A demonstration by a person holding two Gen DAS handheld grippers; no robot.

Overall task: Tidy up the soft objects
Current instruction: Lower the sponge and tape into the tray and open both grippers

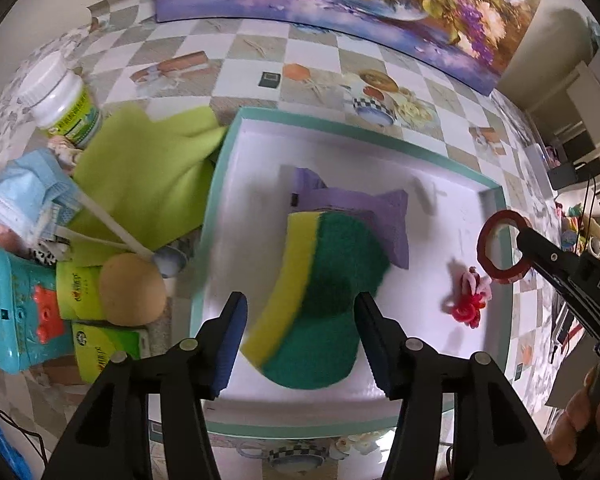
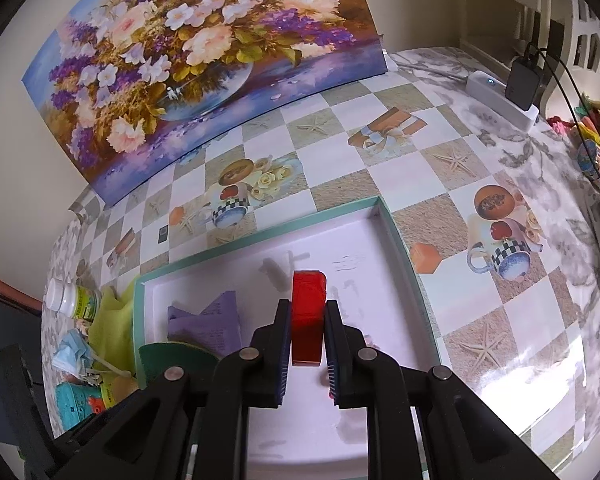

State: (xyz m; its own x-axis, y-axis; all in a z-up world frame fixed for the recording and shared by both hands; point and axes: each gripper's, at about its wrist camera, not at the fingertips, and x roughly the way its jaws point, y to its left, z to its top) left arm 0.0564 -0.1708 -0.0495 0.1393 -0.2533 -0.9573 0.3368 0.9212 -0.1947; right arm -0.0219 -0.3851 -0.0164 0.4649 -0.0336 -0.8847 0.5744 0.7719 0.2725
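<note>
Left wrist view: the left gripper (image 1: 300, 344) hangs over the white tray (image 1: 420, 152), jaws parted with a gap either side of the green-and-yellow sponge (image 1: 324, 292), which lies in the tray partly on a purple cloth (image 1: 384, 216). A small red-pink toy (image 1: 470, 300) lies to its right. A lime cloth (image 1: 140, 180) sits outside the tray's left edge.

Right wrist view: the right gripper (image 2: 308, 344) is clamped on a red tape roll (image 2: 308, 316), held edge-on above the tray (image 2: 404, 248).
</note>
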